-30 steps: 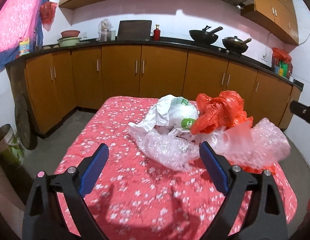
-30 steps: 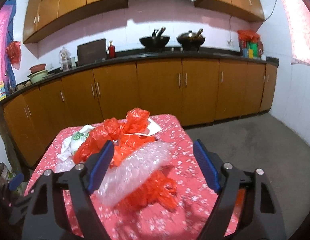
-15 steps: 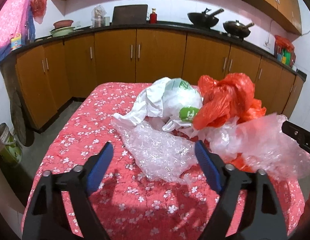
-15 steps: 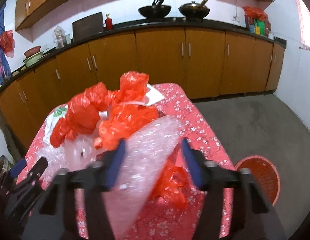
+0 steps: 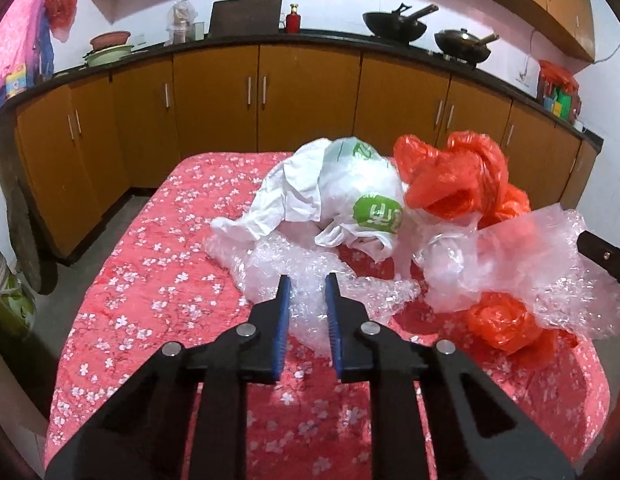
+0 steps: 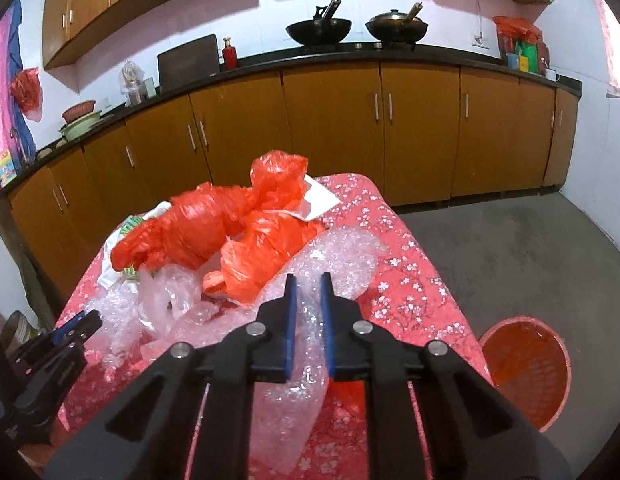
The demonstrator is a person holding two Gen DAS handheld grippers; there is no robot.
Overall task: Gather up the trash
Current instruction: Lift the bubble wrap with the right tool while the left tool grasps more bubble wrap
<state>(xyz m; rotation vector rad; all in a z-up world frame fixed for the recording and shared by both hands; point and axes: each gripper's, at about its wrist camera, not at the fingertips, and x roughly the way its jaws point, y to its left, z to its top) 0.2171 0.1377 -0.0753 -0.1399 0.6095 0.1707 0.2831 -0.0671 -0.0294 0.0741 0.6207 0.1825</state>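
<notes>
The left gripper pinched a bubble wrap sheet on the floral-clothed surface, fingers nearly closed. The right gripper clamped another bubble wrap strip beside white and red plastic bags. An orange basket stood on the floor at right; what it held could not be told.

left tongs: narrowed, pinching plastic | right tongs: narrowed, pinching plastic | both angled down

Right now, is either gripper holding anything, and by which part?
Yes, both. The left gripper pinches the near edge of one bubble wrap sheet; the right gripper clamps another bubble wrap piece partway along it.
</notes>
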